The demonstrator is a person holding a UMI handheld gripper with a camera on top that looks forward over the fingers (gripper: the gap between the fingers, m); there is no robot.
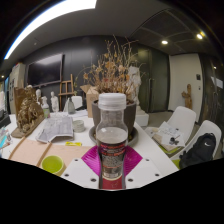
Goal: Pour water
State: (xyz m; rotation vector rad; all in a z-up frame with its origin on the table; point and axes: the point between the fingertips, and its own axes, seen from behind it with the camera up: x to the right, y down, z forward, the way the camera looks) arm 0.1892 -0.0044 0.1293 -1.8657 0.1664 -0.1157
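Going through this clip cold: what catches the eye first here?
A clear bottle with a white cap stands upright between the gripper's pink-padded fingers, dead ahead. Just behind it, a vase of dried branches rises over the white table. Beside the fingers sits a small green bowl.

White table [150, 150], tray [28, 152], green dish [53, 164], potted dried plant [113, 80], bottle [112, 135]

Dried-branch vase [112, 85] sitting at 12 o'clock on the surface [75, 135]; green dish [53, 164] lying at 9; white chair [180, 124] standing at 3.
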